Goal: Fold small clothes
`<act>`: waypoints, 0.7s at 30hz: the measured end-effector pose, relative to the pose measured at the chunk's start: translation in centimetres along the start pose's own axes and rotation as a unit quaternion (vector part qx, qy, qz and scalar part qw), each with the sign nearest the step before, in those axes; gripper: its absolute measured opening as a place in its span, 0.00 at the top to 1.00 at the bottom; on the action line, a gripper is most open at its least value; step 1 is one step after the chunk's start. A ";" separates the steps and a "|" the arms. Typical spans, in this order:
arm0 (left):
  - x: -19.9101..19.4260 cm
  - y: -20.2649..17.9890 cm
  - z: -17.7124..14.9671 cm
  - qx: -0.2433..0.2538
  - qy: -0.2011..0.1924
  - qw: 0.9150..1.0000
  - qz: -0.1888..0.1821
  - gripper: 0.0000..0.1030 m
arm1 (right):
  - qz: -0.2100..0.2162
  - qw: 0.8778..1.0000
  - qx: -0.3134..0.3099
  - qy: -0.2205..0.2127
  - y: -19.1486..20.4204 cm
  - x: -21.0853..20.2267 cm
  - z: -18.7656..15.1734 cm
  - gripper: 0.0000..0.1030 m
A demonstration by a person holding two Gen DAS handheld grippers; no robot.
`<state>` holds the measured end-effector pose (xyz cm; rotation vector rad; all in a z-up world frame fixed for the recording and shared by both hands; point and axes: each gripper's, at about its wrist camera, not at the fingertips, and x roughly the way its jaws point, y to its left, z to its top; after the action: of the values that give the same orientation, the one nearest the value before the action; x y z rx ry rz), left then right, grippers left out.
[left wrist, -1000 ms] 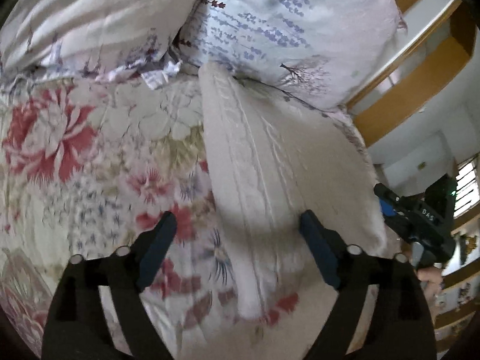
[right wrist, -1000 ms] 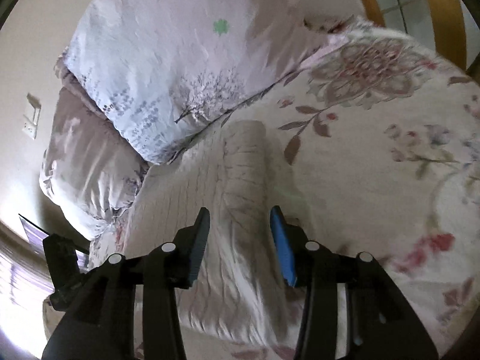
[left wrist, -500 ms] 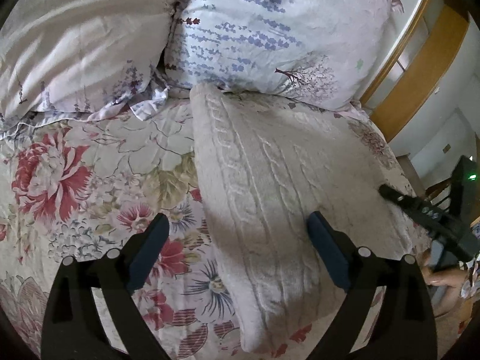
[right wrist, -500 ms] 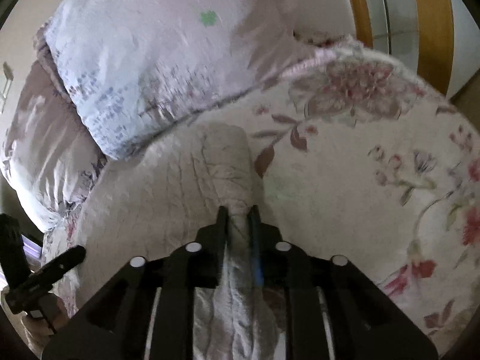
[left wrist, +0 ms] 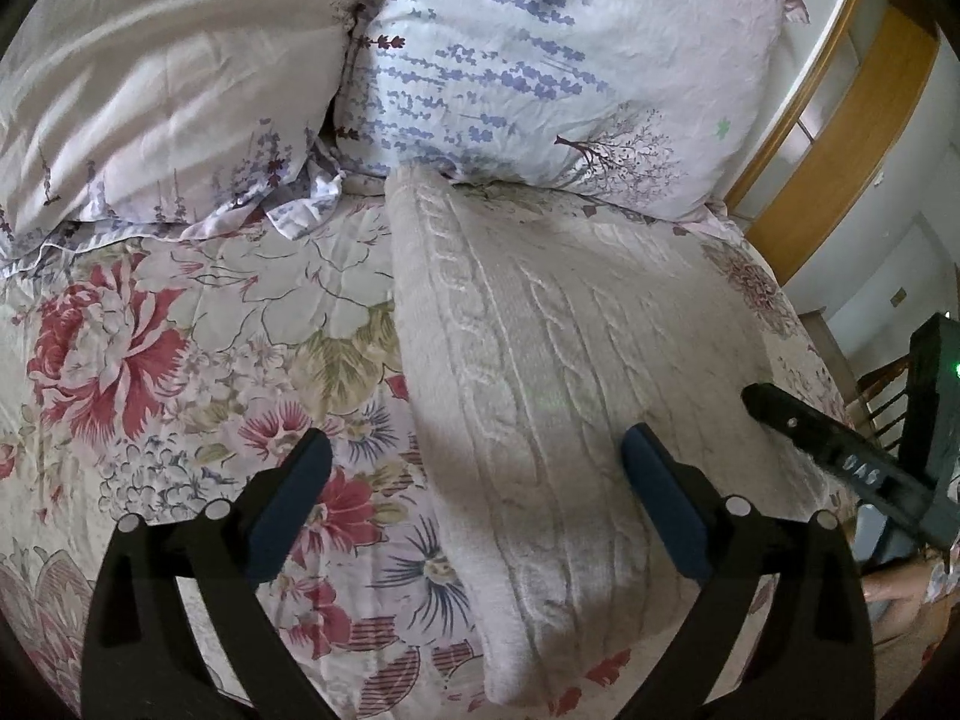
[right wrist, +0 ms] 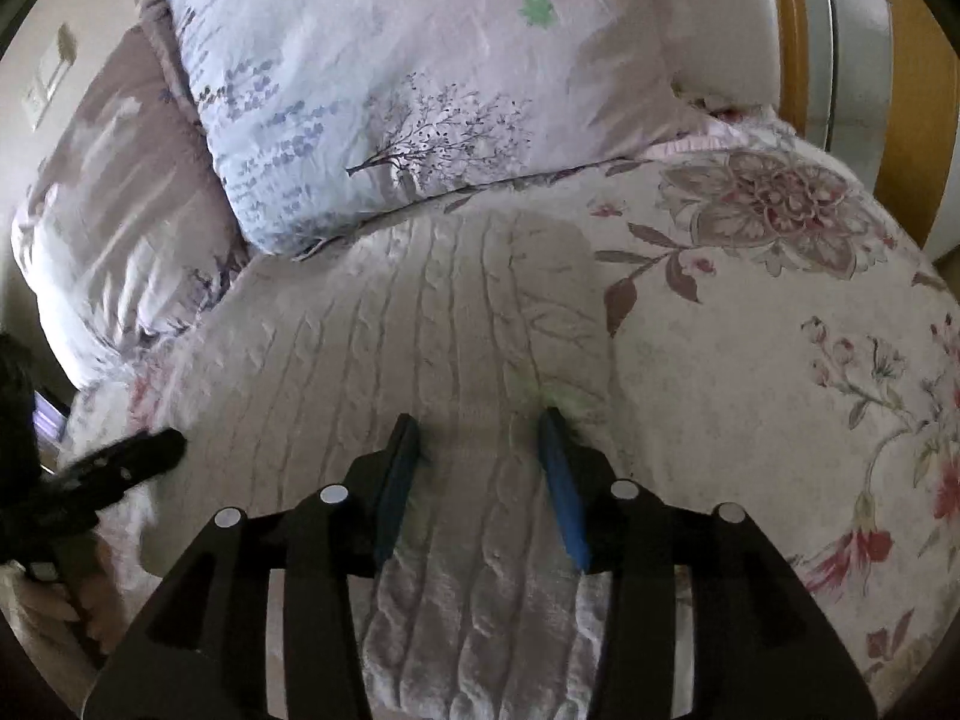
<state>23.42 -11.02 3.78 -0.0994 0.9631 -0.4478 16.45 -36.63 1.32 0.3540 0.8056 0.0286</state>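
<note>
Bed: floral quilt [left wrist: 180, 372] covers the surface, with large red blooms on the left side in the left wrist view.

Sweater [left wrist: 558, 372]: cream cable-knit, folded into a long rectangle, lying flat on the quilt. It runs from the near edge of the bed toward the pillows. Its far end touches the lavender-print pillow [left wrist: 540, 60]. A second, plainer pillow [left wrist: 162, 72] sits to the left of that one, just beside it.

Left gripper [left wrist: 474, 492]: jaws spread wide, nothing held. The left fingertip [left wrist: 300, 474] is over bare quilt, the right fingertip over the sweater, so the gripper straddles the garment's left long edge. Contact with the fabric cannot be judged from this view.

Right gripper [right wrist: 480, 450]: jaws apart with a moderate gap, not clamping anything. It is positioned over the near right part of the sweater [right wrist: 384, 348], with both blue pads above the knit. The right pad [right wrist: 561, 480] lies close to the sweater's right long edge. The same gripper appears at the right edge of the left wrist view as a black finger reaching over the sweater's right side.

Wooden headboard [left wrist: 840, 138] is visible at far right, behind the pillows.
</note>
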 end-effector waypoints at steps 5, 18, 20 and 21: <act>0.1 0.4 0.1 -0.012 0.010 1.000 -0.013 0.04 | 0.079 0.993 0.083 -0.014 -2.4 -1.2 0.7 0.35; 1.8 3.4 1.1 -0.109 0.049 0.986 -0.120 0.06 | 0.113 0.978 0.172 0.040 -6.5 1.9 1.1 0.32; 2.1 3.4 1.2 -0.114 0.052 0.983 -0.135 0.06 | 0.120 0.976 0.174 0.046 -6.5 2.3 1.0 0.32; 2.2 3.4 1.3 -0.119 0.052 0.981 -0.143 0.07 | 0.122 0.976 0.173 0.049 -6.5 2.5 1.0 0.32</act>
<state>26.61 -8.95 1.86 -0.4388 1.1089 -0.6046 18.19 -42.61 -1.87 0.7857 0.8626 0.1369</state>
